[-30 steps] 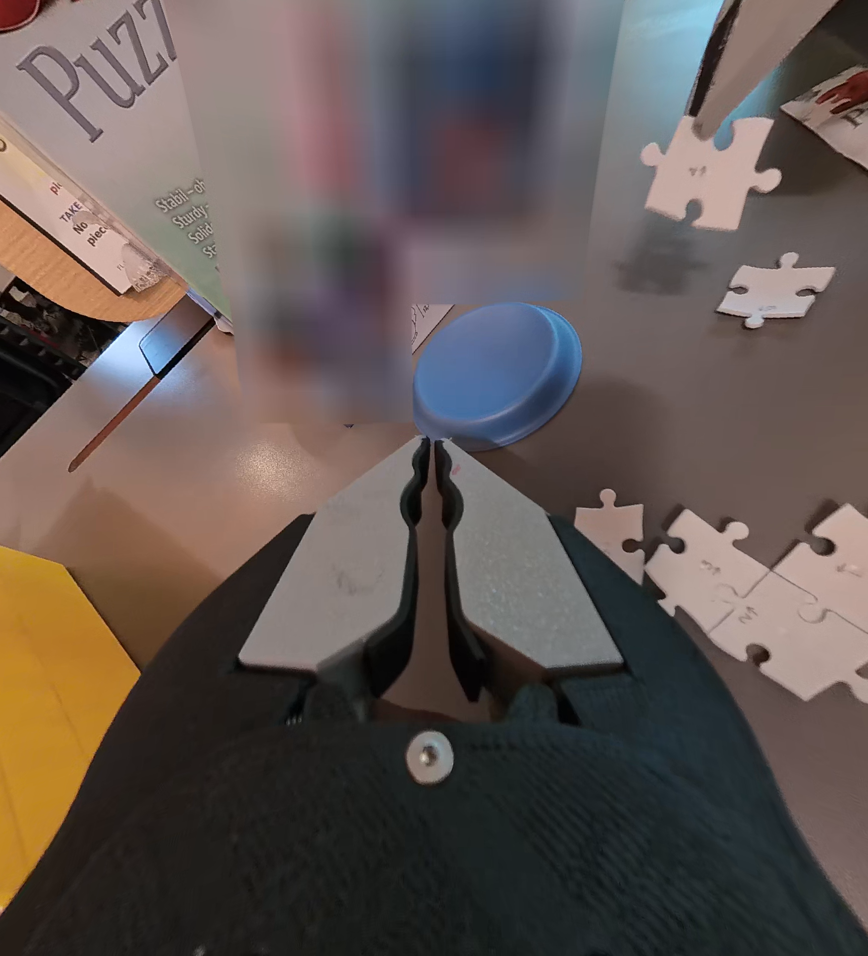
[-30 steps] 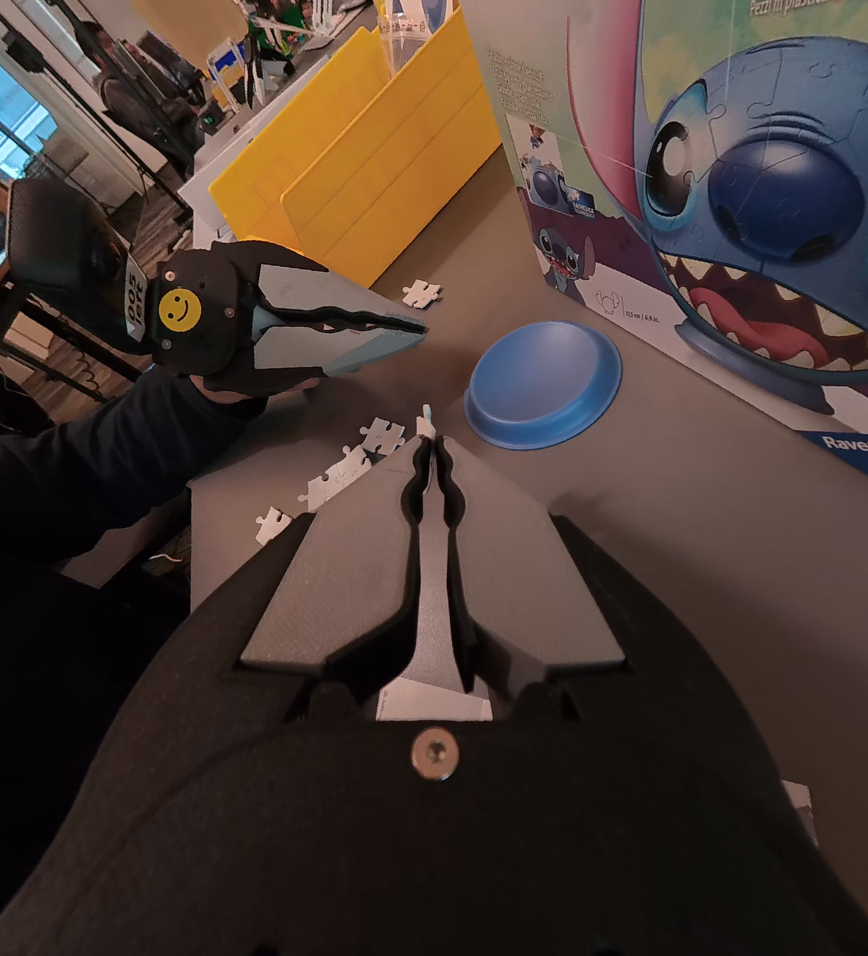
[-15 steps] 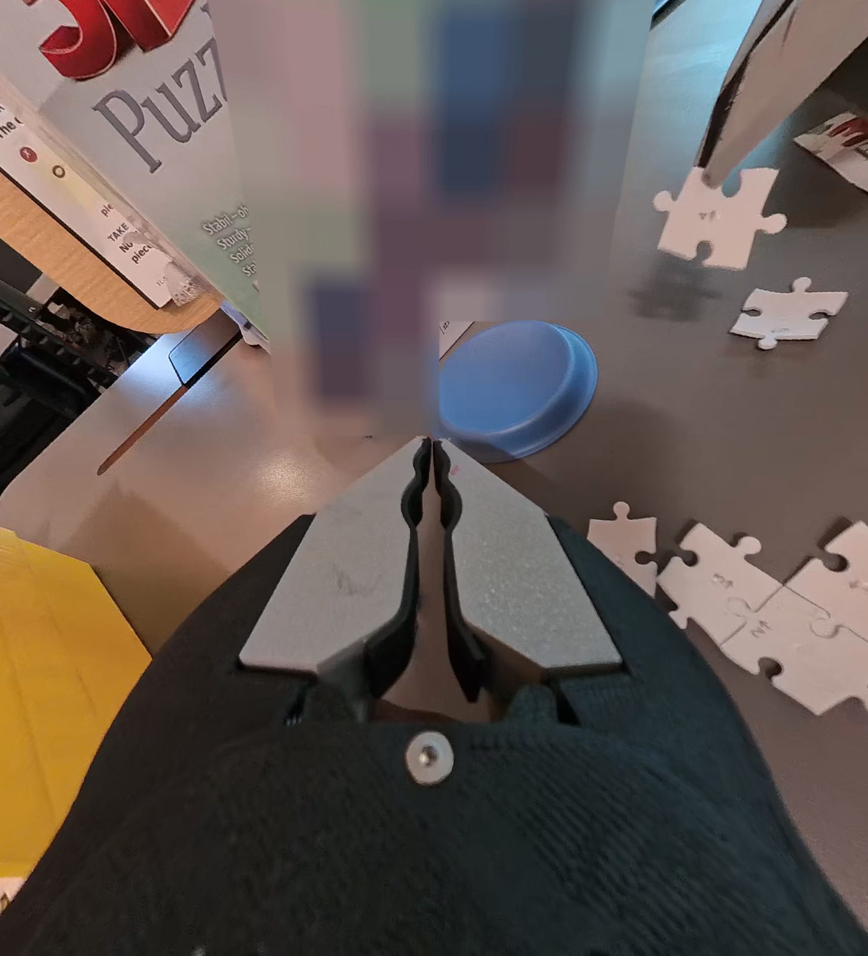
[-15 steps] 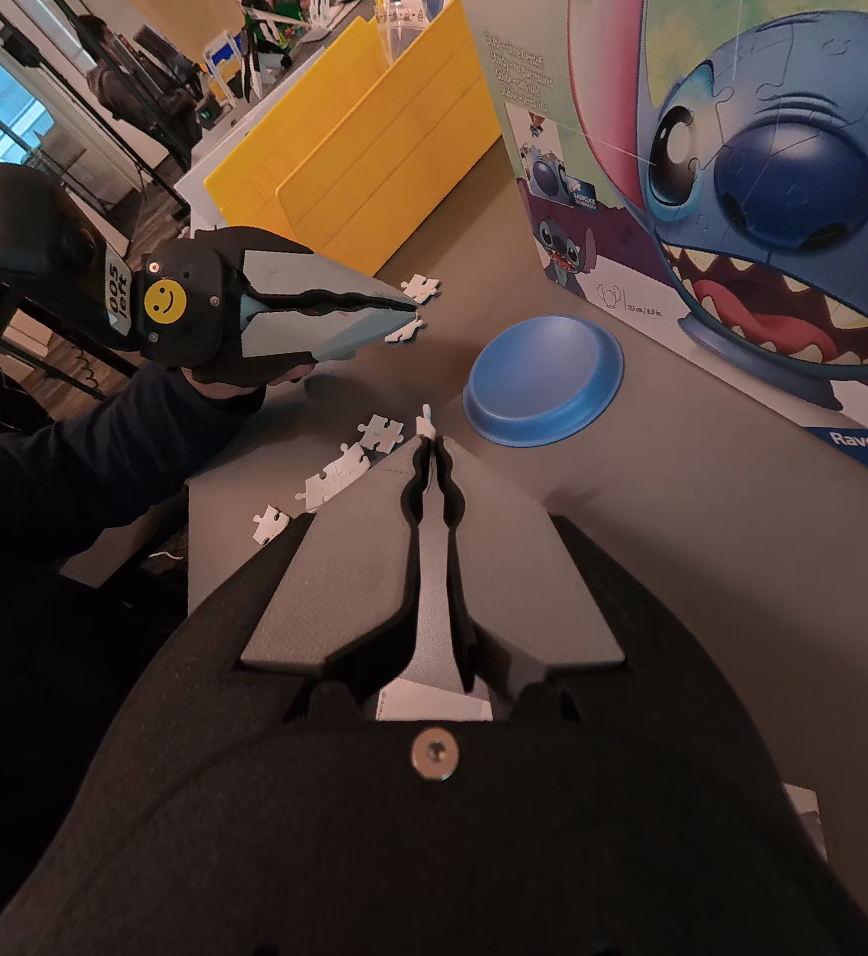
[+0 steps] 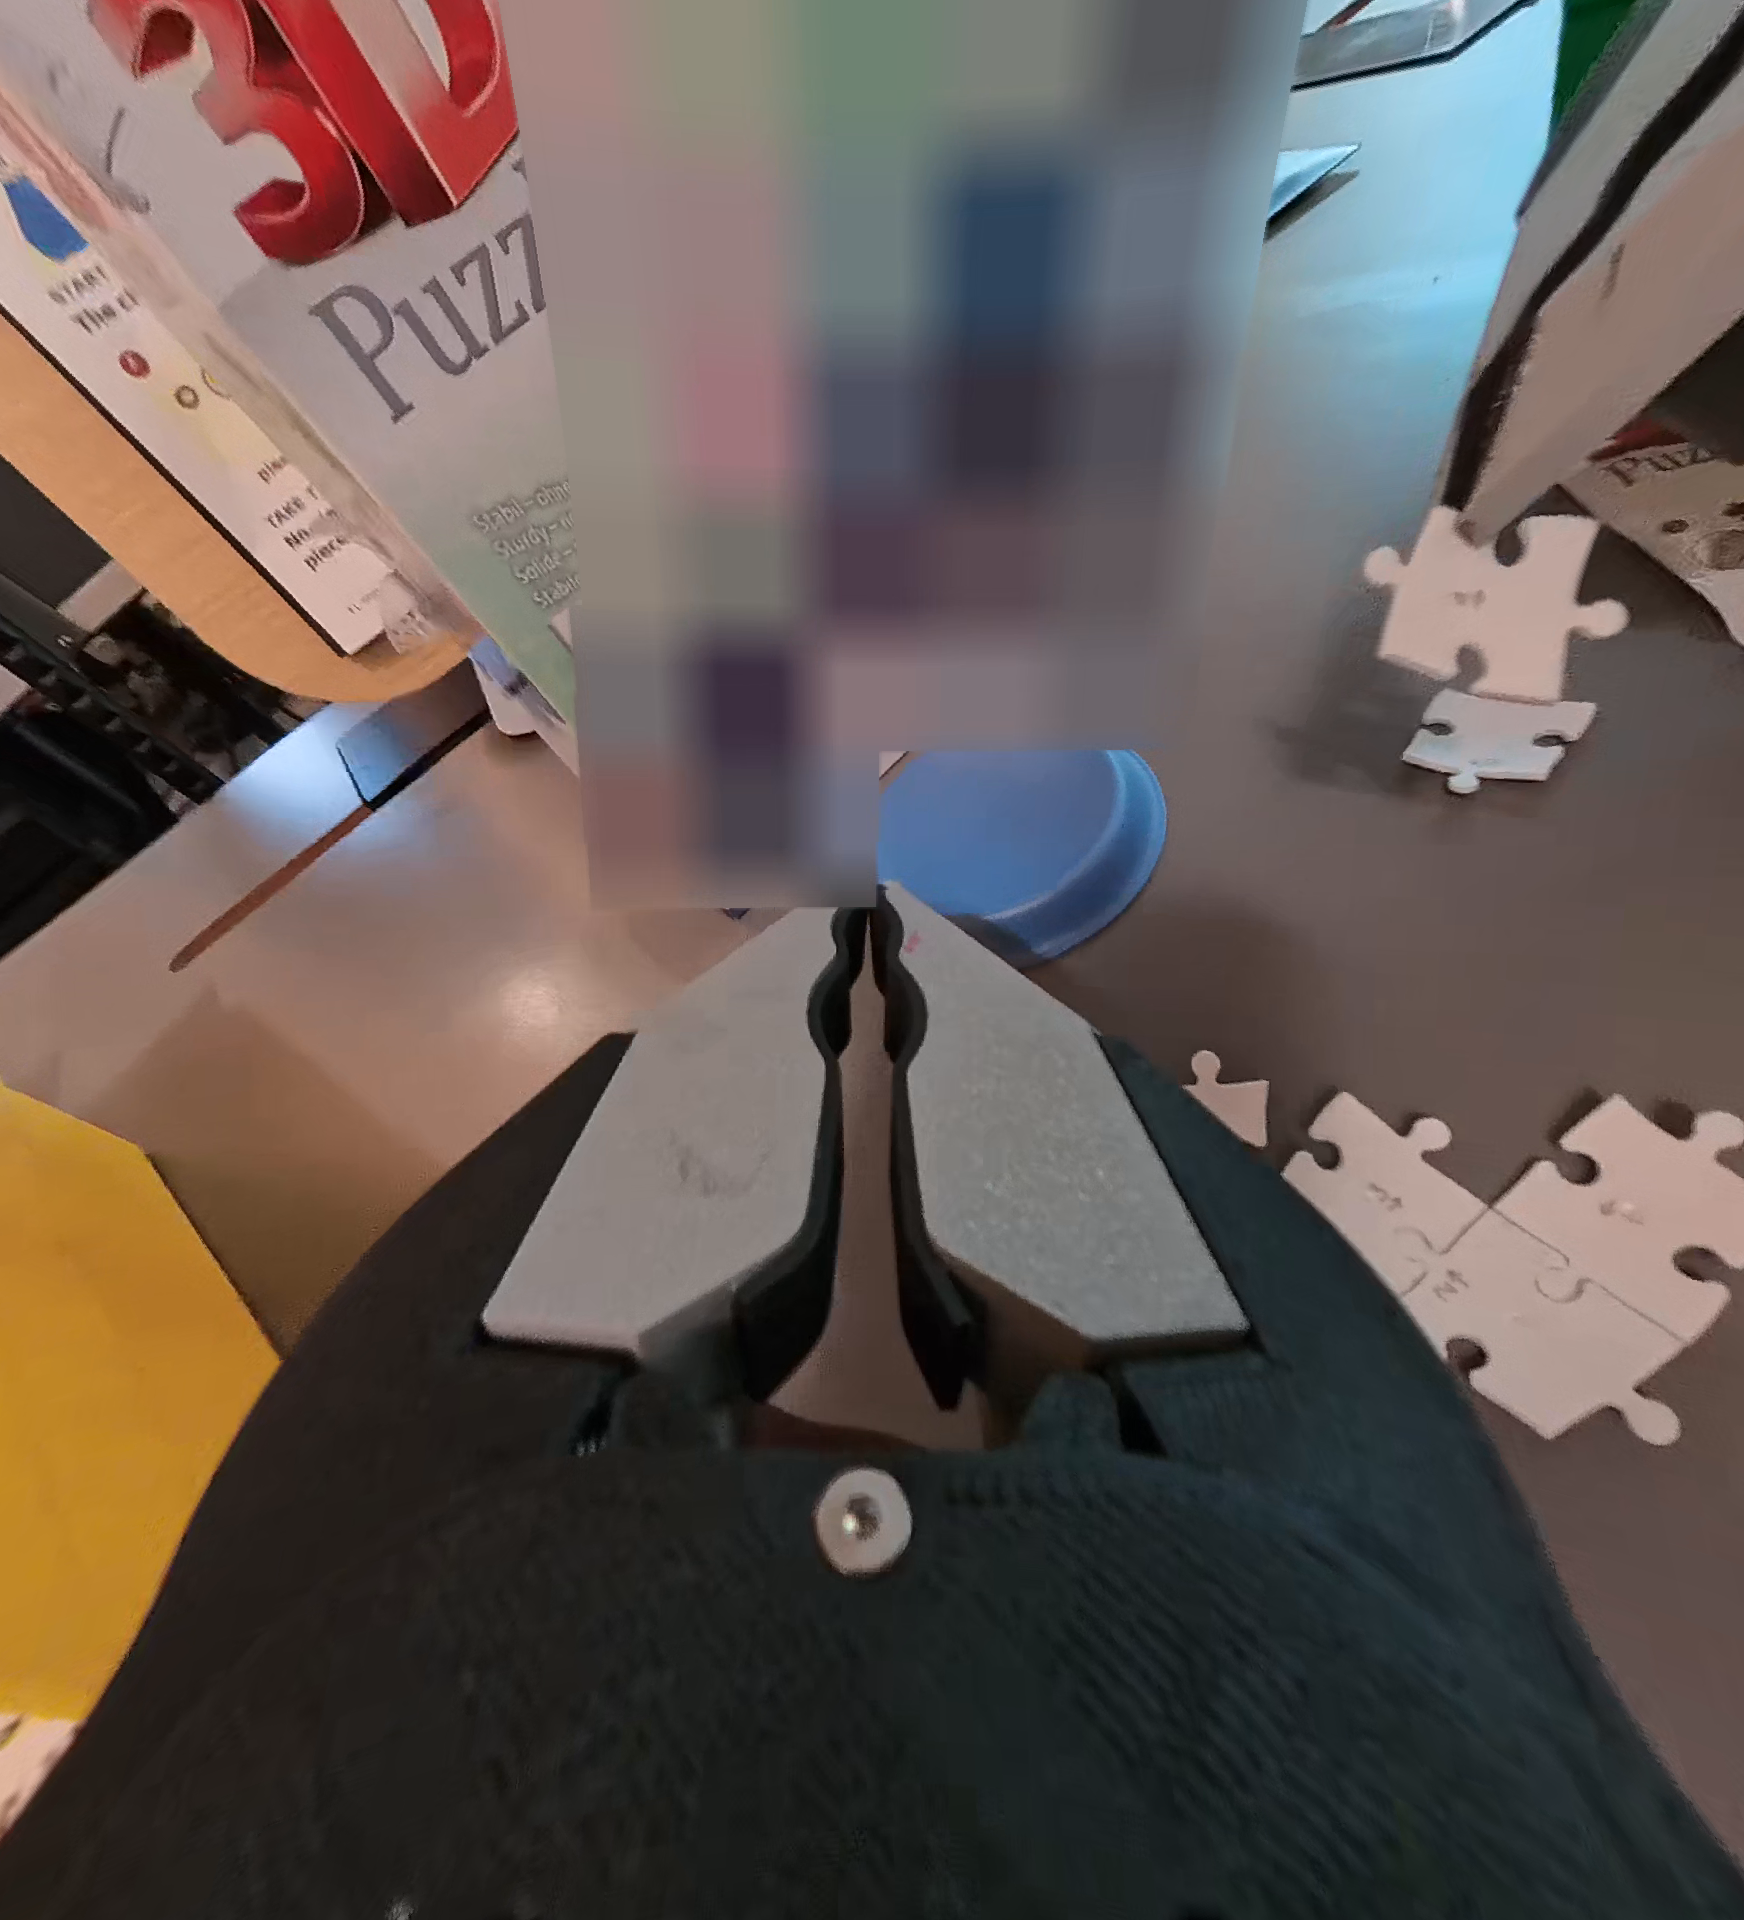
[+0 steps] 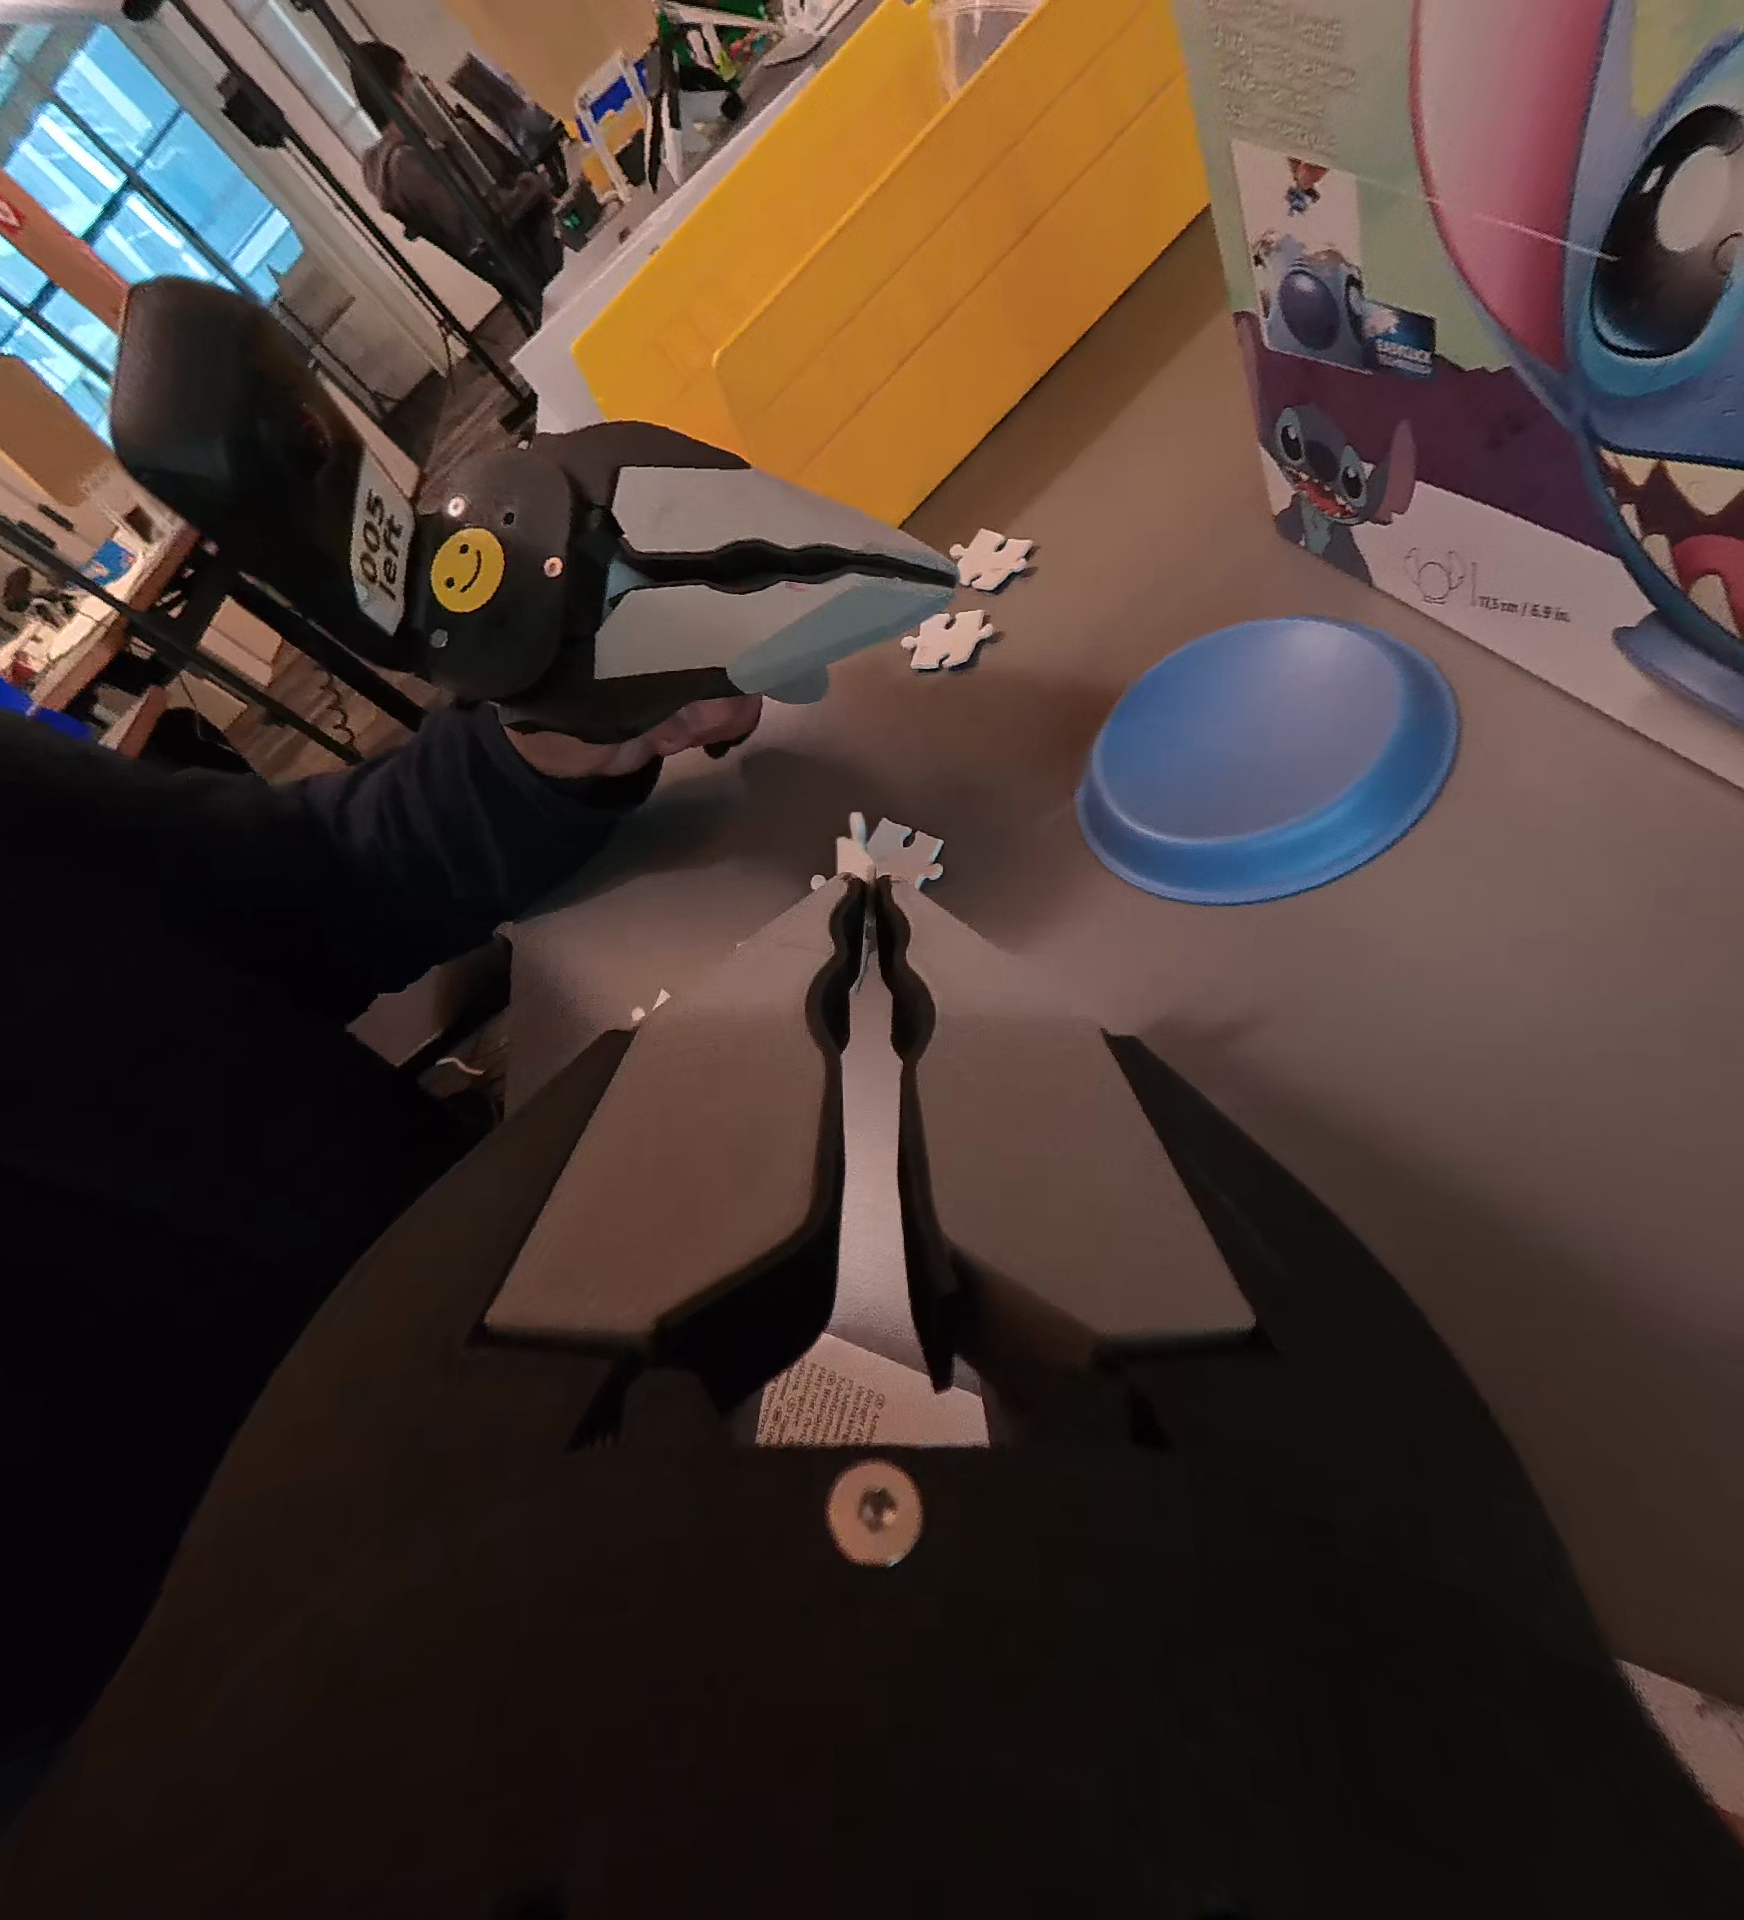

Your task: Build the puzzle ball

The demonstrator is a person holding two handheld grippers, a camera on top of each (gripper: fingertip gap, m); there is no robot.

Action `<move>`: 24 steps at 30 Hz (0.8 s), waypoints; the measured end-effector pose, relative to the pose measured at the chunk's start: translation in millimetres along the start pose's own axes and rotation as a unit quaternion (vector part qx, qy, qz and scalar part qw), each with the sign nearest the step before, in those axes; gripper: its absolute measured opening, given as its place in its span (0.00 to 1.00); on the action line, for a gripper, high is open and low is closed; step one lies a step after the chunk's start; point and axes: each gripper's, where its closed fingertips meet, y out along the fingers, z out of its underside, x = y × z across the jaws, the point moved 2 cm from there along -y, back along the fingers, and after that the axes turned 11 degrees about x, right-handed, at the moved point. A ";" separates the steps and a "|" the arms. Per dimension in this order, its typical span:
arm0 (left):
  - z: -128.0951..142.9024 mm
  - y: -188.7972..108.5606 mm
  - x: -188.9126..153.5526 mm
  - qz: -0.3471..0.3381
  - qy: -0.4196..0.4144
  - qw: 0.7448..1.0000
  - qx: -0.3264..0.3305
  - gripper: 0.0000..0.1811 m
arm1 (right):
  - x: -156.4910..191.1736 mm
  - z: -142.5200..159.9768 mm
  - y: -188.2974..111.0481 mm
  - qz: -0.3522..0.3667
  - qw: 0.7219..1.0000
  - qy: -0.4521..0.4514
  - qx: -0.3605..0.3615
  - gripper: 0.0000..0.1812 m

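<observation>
Right claw (image 6: 870, 883) pinched a white puzzle piece (image 5: 1486, 608) above the desk (image 6: 1470, 1039). Left claw (image 5: 869, 914) hung closed and empty near the blue stand (image 6: 1268, 764), beside joined pieces (image 5: 1543, 1247).

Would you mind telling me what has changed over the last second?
The right gripper, shut on a white puzzle piece, carried it toward the loose piece beside the leaflet. The left gripper rose, shut and empty. The blue dish and joined pieces stayed put.
</observation>
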 end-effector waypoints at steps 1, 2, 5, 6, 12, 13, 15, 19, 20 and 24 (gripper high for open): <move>1.9 1.7 0.8 0.003 -0.005 1.000 0.003 0.00 | -0.7 0.1 0.0 0.002 1.000 -0.001 0.001 0.00; 3.9 3.4 1.8 0.005 -0.008 1.000 0.007 0.00 | -2.7 0.3 -0.2 0.008 1.000 -0.002 0.003 0.00; 6.9 6.0 1.3 0.013 -0.013 1.000 0.016 0.00 | -8.4 1.1 -0.1 0.021 1.000 -0.002 0.006 0.00; 6.3 5.1 1.7 0.013 -0.015 1.000 0.012 0.00 | -8.7 1.2 0.6 0.020 1.000 -0.001 0.005 0.00; 5.8 4.2 -0.4 0.012 -0.005 1.000 0.014 0.00 | -7.9 5.9 10.2 0.024 1.000 -0.005 0.017 0.00; 4.6 3.5 -1.7 0.010 0.001 1.000 0.013 0.00 | -8.2 6.3 11.4 0.027 0.999 -0.007 0.018 0.00; 1.8 1.6 -2.0 -0.003 0.015 1.000 0.007 0.00 | -9.6 6.9 13.3 0.035 0.999 -0.009 0.018 0.00; -1.5 -2.5 -1.5 -0.005 0.032 0.999 -0.001 0.00 | -11.8 9.0 18.0 0.046 0.999 -0.014 0.024 0.00; -2.0 -3.8 -1.1 0.002 0.027 1.000 -0.002 0.00 | -12.1 9.3 19.0 0.050 0.998 -0.018 0.026 0.00; -2.7 -20.4 -19.4 0.111 0.040 0.993 -0.014 0.00 | -13.5 11.6 22.0 0.062 0.997 -0.019 0.037 0.00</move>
